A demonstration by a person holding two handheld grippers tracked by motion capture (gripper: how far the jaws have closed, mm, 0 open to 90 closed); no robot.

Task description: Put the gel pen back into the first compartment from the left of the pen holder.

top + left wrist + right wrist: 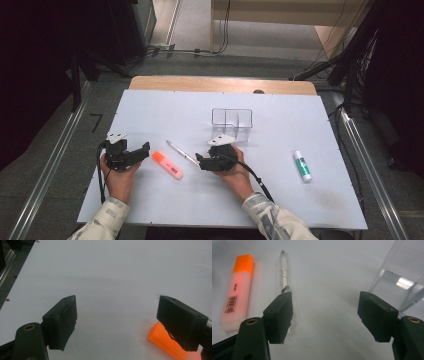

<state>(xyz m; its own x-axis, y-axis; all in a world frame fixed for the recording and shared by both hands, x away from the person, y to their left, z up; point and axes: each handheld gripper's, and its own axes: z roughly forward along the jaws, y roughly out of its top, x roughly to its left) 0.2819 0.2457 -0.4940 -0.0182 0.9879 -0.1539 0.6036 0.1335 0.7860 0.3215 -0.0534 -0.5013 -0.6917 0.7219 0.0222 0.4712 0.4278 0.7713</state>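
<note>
From the high view, the right claw (202,161) rests low on the white tabletop (280,190) with its jaws apart, just at the near end of a clear pen (183,153). The pen lies flat between an orange highlighter (167,164) and a clear plastic organizer (232,123), its long axis running diagonally, tip toward the far left. The left claw (142,152) sits just left of the highlighter, jaws also apart. A glue stick (302,165) lies well apart to the right.

In the left gripper view, the left claw (116,320) spreads wide over bare tabletop, and the highlighter's (166,342) orange cap end shows beneath the right-hand jaw.

In the right gripper view, the right claw (325,315) gapes open, and the pen (284,277) points away, running under the left-hand jaw rather than between the two. The highlighter (237,290) lies nearly parallel beside it. The step looks like picking up the pen; to do it well, the claw should shift sideways until the barrel is centred in the gap, then close across the long axis, staying clear of the highlighter.
</note>
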